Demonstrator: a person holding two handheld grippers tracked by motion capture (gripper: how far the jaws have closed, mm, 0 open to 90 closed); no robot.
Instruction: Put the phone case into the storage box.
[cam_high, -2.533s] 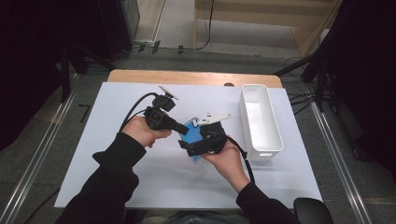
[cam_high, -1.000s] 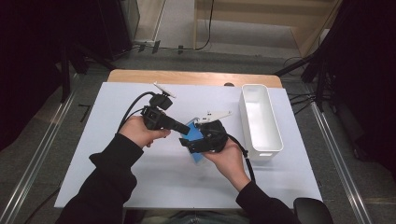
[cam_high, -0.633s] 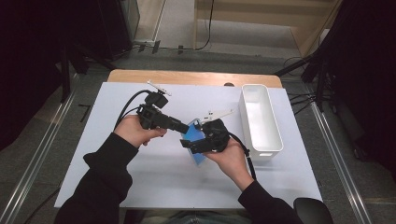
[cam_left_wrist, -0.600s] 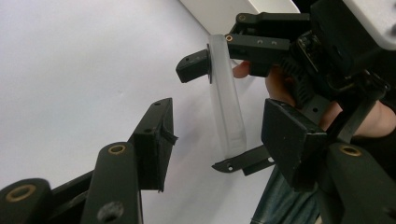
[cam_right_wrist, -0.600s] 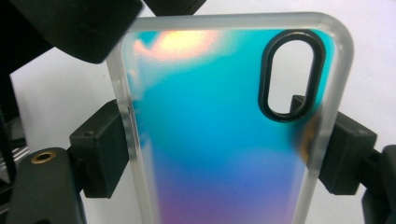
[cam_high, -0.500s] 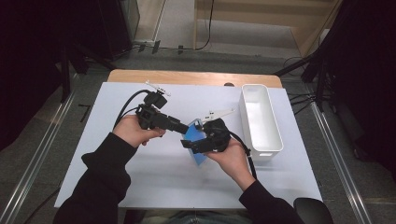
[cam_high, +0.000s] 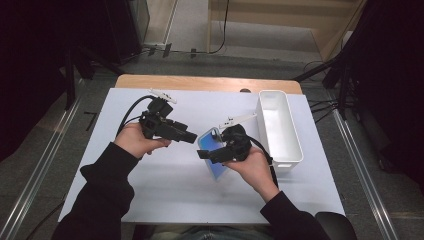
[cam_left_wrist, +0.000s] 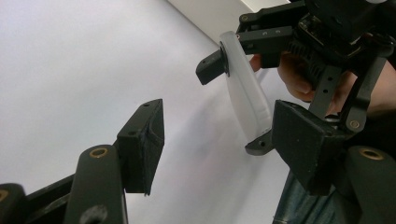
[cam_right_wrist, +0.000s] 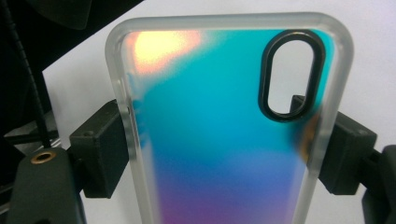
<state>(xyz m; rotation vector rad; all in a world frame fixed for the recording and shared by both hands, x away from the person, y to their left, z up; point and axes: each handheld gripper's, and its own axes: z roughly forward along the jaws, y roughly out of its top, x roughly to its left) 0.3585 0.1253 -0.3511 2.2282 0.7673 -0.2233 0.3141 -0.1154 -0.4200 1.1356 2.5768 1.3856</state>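
A: Where is the phone case (cam_high: 214, 152) now?

B: Near the middle of the white table sheet (cam_high: 165, 197), at about eight o'clock from the white bin (cam_high: 278, 125). The right gripper (cam_high: 209, 154) grasps it across its width, one pad on each long frosted edge, camera cut-out towards the top in the right gripper view (cam_right_wrist: 292, 74). The case stands on edge, not flat.

A: And the left gripper (cam_high: 189, 137)?

B: Released. Its jaws have just been opening and nothing lies between them; in its own view the pads (cam_left_wrist: 142, 144) stand apart with bare sheet behind. It sits just at ten o'clock of the case, close but not touching.

A: What could go wrong from here?

B: My guess is the grip itself. The pads bear on rounded, slick edges of a flexible shell, so a tighter squeeze could bow it until it springs out, and a looser one could let it swivel and drop onto the sheet.

A: Anything else?

B: The two grippers are close. If the left one swings back towards three o'clock with its jaws spread, it might knock the case's upper end and twist it loose
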